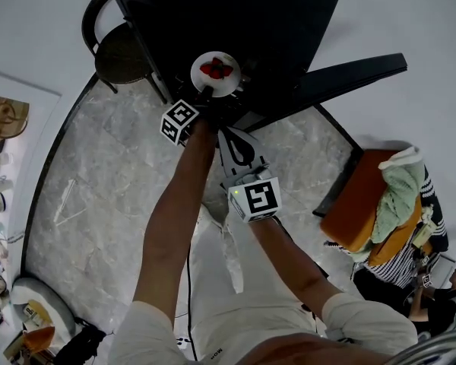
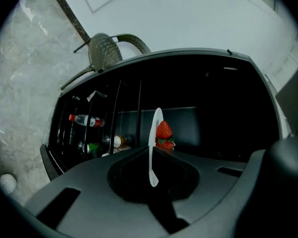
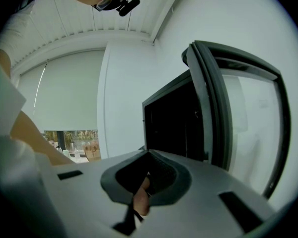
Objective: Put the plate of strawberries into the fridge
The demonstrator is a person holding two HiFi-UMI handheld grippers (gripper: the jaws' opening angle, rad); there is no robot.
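Head view: left gripper is clamped on the near rim of the plate, holding it and its strawberries at the mouth of the open fridge. Left gripper view shows the plate edge-on between the jaws. Right gripper is closed on nothing, just behind the left.

fridge interior lost in darkness, bottle labels too small to read

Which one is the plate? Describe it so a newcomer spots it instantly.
Find the open black fridge. At its dark opening, the left tool grips a round white plate by the rim. Unlike the bottles on its racks, it carries red strawberries.
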